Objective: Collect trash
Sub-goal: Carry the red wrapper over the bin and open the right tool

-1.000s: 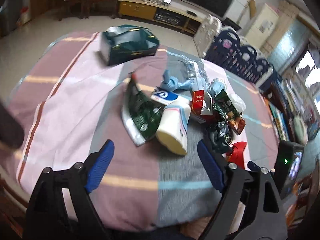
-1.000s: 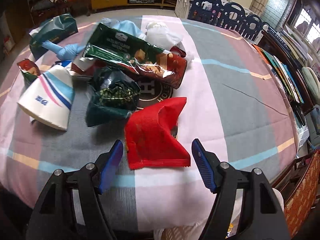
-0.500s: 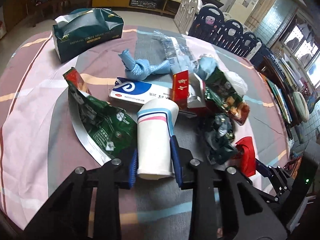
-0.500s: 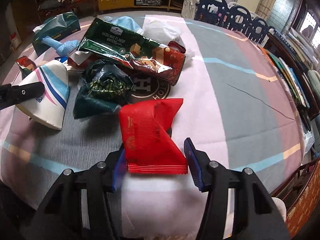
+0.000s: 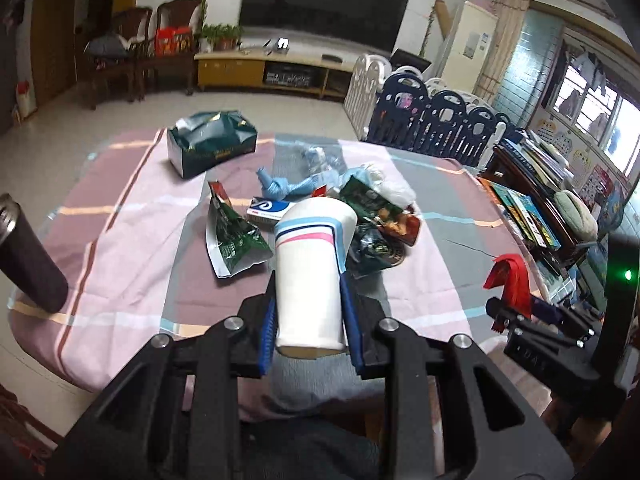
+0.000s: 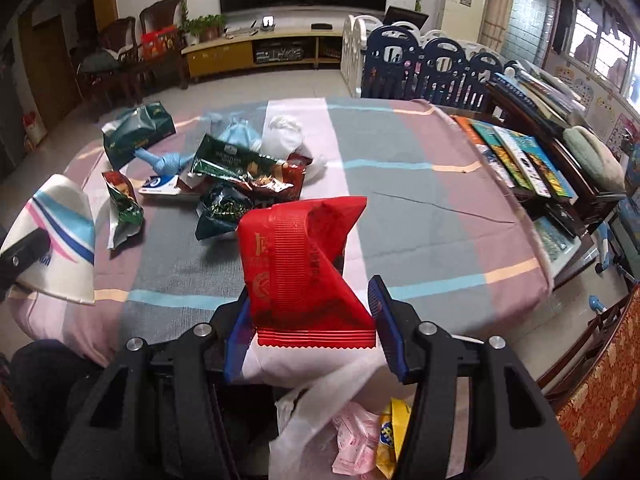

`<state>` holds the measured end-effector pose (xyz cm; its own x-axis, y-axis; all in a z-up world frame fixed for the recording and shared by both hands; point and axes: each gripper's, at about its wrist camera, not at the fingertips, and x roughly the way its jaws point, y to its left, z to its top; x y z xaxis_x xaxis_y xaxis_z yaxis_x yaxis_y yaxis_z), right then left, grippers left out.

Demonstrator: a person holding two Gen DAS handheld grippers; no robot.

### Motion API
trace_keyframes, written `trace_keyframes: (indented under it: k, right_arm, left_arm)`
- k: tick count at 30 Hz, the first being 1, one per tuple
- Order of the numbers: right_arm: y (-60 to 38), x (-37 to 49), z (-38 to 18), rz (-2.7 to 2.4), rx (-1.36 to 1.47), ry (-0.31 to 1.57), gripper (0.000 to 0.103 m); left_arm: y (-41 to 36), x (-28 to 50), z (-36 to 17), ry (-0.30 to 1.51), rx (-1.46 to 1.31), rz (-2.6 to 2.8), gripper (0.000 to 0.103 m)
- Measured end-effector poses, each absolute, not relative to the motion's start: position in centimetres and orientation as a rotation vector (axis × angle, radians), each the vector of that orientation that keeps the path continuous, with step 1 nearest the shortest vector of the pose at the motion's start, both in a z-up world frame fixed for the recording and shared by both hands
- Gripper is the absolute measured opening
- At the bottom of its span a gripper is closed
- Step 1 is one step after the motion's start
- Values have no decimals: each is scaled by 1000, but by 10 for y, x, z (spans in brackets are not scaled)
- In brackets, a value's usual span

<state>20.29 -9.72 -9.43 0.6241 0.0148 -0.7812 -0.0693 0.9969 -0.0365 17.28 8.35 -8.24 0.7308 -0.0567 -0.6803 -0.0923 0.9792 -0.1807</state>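
Lifted off the table since before, the white striped paper cup [image 5: 310, 280] sits clamped in the left tongs [image 5: 310, 320], the creased red wrapper [image 6: 298, 264] in the right tongs [image 6: 312, 320].

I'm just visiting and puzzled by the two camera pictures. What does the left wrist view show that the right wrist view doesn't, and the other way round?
Only the left wrist view shows the dark flask at the table's left edge and the left gripper clamping the paper cup. Only the right wrist view shows the white trash bag below the table edge and the right gripper pinching the red wrapper. Both show cup, wrapper, green tissue box and the litter pile on the striped tablecloth.
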Motion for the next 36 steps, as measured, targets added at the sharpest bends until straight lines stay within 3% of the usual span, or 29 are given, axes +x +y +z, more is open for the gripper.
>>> trace_keyframes:
  k: [18, 36]
  right_arm:
    - [-183, 119, -36, -119, -2, 897, 55]
    - [-208, 103, -87, -166, 48, 1049, 55]
  left_arm:
    - [-25, 113, -41, 693, -65, -190, 30]
    - [-34, 119, -55, 754, -88, -273, 31]
